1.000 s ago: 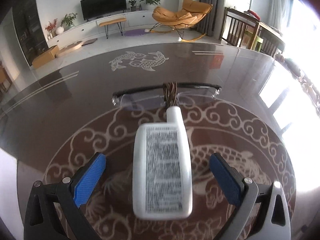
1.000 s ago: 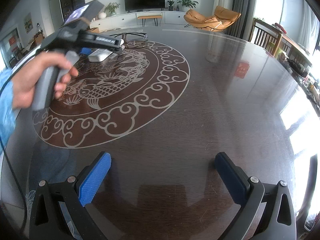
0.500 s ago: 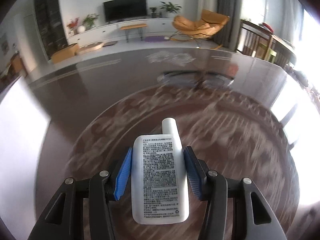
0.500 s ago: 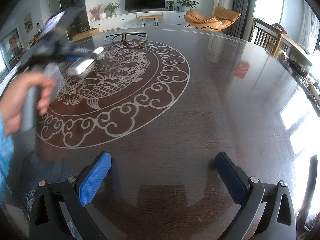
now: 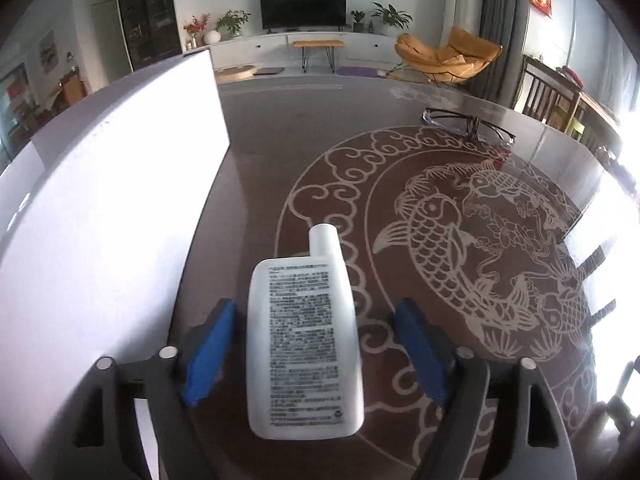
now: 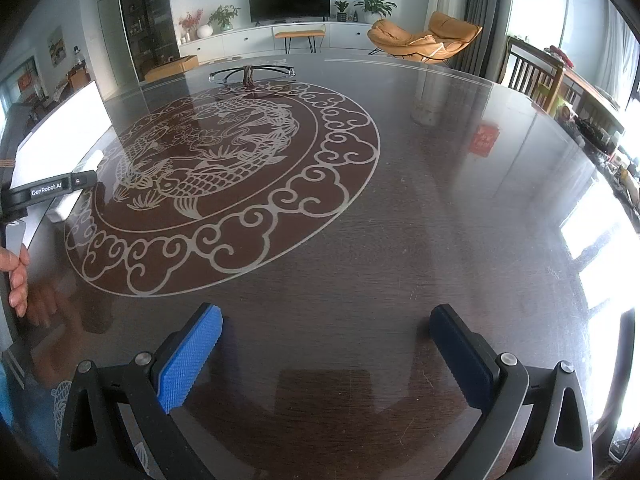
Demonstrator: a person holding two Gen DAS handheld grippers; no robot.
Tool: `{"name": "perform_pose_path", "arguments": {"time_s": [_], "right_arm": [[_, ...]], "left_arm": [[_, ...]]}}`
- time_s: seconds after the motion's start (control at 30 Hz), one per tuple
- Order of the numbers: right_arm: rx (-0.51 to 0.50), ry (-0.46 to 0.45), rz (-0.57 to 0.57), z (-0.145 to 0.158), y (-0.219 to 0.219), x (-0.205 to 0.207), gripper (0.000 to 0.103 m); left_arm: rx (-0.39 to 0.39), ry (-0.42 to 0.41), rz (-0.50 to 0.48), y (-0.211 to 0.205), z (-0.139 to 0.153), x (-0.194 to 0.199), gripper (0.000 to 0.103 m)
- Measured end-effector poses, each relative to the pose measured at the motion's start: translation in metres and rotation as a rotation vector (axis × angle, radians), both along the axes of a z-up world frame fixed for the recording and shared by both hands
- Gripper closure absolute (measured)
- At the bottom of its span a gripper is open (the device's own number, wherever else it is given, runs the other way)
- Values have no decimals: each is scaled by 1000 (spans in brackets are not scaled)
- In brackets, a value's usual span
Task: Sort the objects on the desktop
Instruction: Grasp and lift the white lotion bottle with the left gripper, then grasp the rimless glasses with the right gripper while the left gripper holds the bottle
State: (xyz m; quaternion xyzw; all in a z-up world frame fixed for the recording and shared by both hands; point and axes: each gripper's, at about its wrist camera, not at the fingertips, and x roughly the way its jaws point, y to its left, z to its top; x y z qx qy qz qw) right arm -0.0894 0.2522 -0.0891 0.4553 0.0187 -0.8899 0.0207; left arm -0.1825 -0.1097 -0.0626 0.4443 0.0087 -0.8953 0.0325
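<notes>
A flat white bottle with small printed text lies on the dark table between the fingers of my left gripper, cap pointing away. The blue pads stand apart from its sides, so the left gripper is open. A white board lies just left of the bottle. Black-rimmed glasses sit far off at the table's back; they also show in the right wrist view. My right gripper is open and empty over bare table. The left gripper body shows at that view's left edge.
The table is dark glossy wood with a round fish and cloud inlay. Wooden chairs stand at its far right edge. Bright window glare falls on the right side.
The left gripper carried the bottle leftward beside the white board, set it on the table and opened its jaws. The right gripper has not moved.
</notes>
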Motion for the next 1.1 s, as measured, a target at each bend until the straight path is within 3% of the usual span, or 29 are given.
{"name": "perform_pose_path", "arguments": {"time_s": [0.53, 0.63, 0.83, 0.97, 1.1], "right_arm": [[0, 0, 0, 0, 0, 0, 0], [2, -8, 106, -1, -3, -10, 0], [-27, -22, 273, 4, 23, -109, 0], [95, -27, 362, 4, 15, -189, 0], [189, -15, 466, 13, -27, -255, 0]], "left_arm": [[-1, -1, -1, 3, -1, 0, 19], [-1, -1, -1, 3, -2, 0, 19], [-1, -1, -2, 3, -2, 0, 19], [-1, -1, -2, 3, -2, 0, 19], [-1, -1, -2, 2, -2, 0, 19]]}}
